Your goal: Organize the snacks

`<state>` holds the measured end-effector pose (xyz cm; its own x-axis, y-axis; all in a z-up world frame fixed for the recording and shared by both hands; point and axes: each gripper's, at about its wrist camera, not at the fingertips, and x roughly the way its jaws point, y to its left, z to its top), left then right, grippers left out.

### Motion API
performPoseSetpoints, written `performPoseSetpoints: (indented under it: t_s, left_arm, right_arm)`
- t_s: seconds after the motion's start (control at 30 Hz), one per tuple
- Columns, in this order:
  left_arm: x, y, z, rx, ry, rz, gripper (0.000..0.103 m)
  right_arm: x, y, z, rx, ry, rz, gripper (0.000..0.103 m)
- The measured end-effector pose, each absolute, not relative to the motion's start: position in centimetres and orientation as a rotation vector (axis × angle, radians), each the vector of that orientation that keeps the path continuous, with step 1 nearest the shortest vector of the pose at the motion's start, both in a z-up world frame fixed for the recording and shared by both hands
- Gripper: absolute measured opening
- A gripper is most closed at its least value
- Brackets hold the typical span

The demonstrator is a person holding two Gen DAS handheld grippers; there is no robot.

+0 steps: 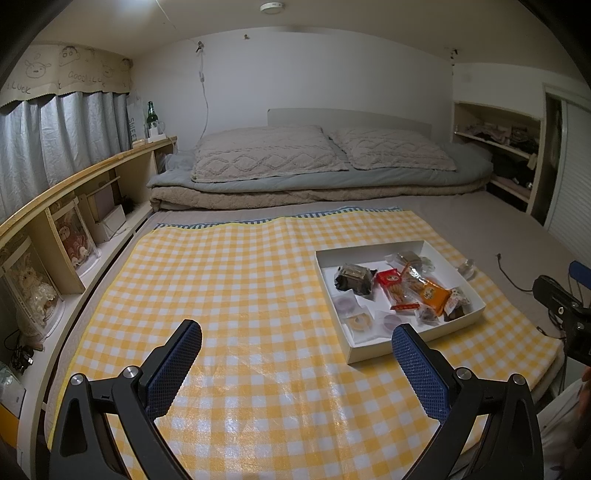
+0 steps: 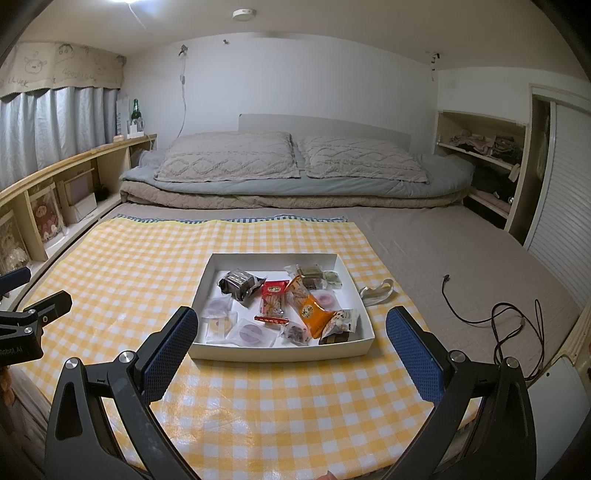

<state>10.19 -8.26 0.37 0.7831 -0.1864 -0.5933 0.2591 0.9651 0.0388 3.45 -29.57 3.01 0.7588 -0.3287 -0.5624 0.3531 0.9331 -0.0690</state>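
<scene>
We hold both grippers, left gripper [image 1: 297,354] and right gripper [image 2: 291,341], spread wide and empty; ahead of them the snack box [image 2: 364,345] sits unobstructed on the checkered cloth [image 2: 129,258], with pillows [image 2: 229,157] beyond.

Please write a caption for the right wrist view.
Open right claw faces a white box of snacks on yellow checked cloth.

Ahead of me two pillows [image 2: 291,157] lie under a white wall [image 2: 295,81]; grey curtains [image 2: 48,122] upper left, a ceiling lamp [image 2: 243,14] at top.
</scene>
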Motion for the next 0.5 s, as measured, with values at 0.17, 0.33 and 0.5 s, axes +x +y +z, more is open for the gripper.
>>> performPoseSetpoints:
  t_s: [0.17,0.33,0.5]
  left_arm:
    - [10.56,-8.05,0.2,0.118,0.627,-0.238,0.103]
    - [10.64,-7.93,0.15,0.124,0.62,-0.234,0.103]
    - [10.58,-8.02,0.1,0.123,0.62,-0.236,0.103]
  right_arm:
    - [3.41,-29.44,2.96,0.042,0.605,-0.371,0.103]
    - [3.43,-29.6,3.07,0.038,0.607,-0.369,0.103]
    - [3.44,-29.58,3.04,0.038,0.606,-0.368,0.103]
